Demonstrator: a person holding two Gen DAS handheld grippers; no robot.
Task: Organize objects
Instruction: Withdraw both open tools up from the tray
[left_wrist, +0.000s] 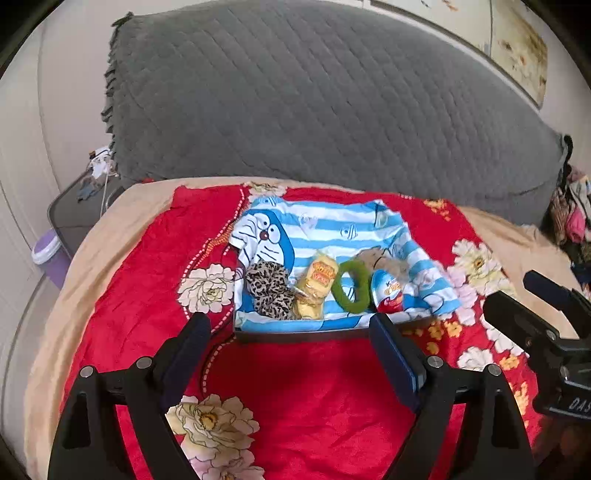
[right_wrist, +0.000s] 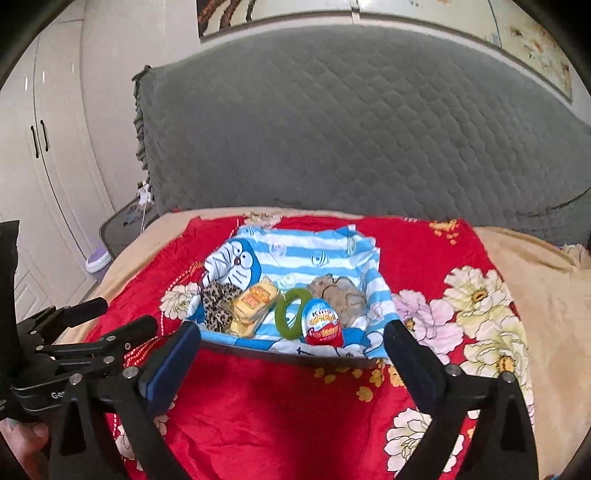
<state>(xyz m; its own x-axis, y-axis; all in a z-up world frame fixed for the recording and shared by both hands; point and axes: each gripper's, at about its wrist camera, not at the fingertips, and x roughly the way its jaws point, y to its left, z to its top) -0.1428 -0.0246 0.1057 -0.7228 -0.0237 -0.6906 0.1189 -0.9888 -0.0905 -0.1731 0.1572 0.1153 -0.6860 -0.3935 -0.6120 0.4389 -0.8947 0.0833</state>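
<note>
A dark tray (left_wrist: 295, 335) lined with a blue-and-white striped cartoon shirt (left_wrist: 325, 225) sits on a red floral cloth (left_wrist: 295, 398). On the shirt lie a leopard scrunchie (left_wrist: 269, 288), a yellow snack packet (left_wrist: 317, 286), a green hair ring (left_wrist: 351, 286), a red-and-white chocolate egg (left_wrist: 391, 291) and a beige scrunchie (left_wrist: 384, 260). My left gripper (left_wrist: 291, 325) is open and empty, just in front of the tray. My right gripper (right_wrist: 291, 338) is open and empty at the tray's front edge (right_wrist: 288, 354). The same items show in the right wrist view: egg (right_wrist: 323, 323), green ring (right_wrist: 290, 312), packet (right_wrist: 255, 301).
A grey quilted headboard cover (left_wrist: 314, 103) rises behind the bed. A small grey side table (left_wrist: 74, 214) and a purple bin (left_wrist: 48, 254) stand at the left. Clothes (left_wrist: 569, 218) pile at the right. White wardrobe doors (right_wrist: 37, 166) are far left.
</note>
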